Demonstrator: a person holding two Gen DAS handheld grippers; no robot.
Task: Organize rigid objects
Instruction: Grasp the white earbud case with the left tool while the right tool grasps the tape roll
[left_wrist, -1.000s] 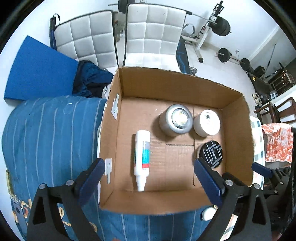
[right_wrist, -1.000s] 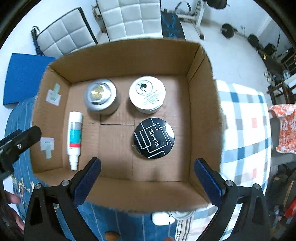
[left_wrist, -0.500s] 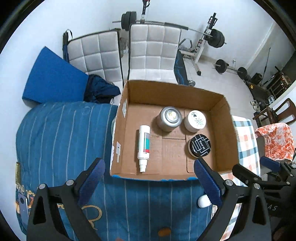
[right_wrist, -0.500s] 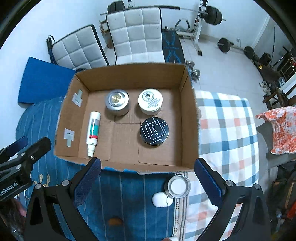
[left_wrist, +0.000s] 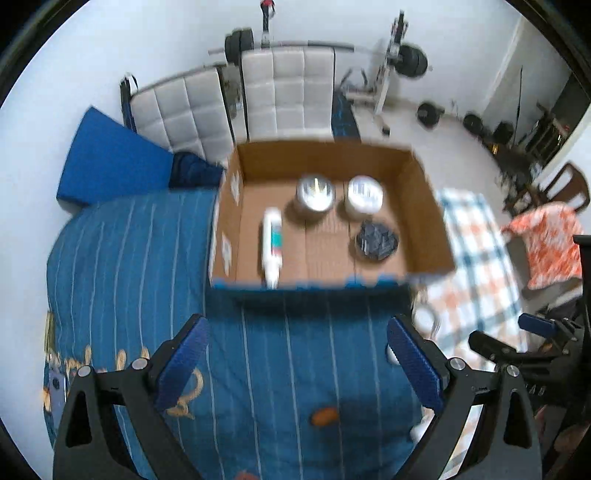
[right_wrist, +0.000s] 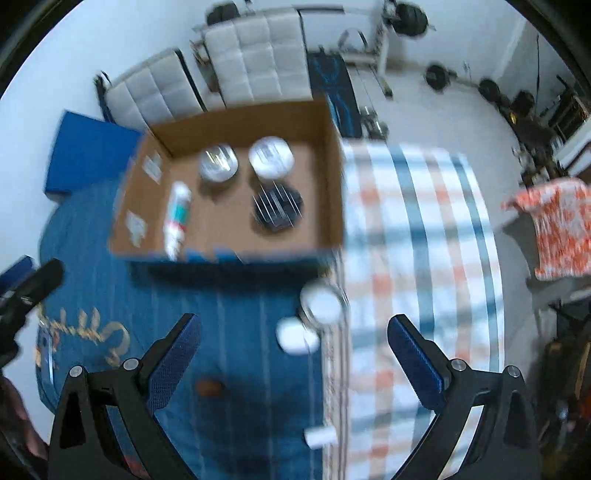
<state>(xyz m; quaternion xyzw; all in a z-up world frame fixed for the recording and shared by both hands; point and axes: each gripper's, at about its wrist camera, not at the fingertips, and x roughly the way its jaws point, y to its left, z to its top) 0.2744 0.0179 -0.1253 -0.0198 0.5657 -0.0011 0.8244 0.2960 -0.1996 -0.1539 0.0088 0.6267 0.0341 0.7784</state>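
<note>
**Already four in the box, a few left on the bed**

Both tongs hang wide and empty: the left tongs (left_wrist: 297, 354) over the blue striped bedspread (left_wrist: 129, 258), the right tongs (right_wrist: 293, 354) above the loose pieces. Just ahead of the right tongs lie a round white tin (right_wrist: 322, 302) and a small white object (right_wrist: 297, 336), touching; another white piece (right_wrist: 320, 437) lies nearer. Beyond them, the cardboard box (right_wrist: 332, 192) holds a tube (right_wrist: 177, 218) along its left wall, a silver tin (right_wrist: 218, 162), a white jar (right_wrist: 271, 157) and a black tin (right_wrist: 277, 208). By my judgement, its near middle offers room.
</note>
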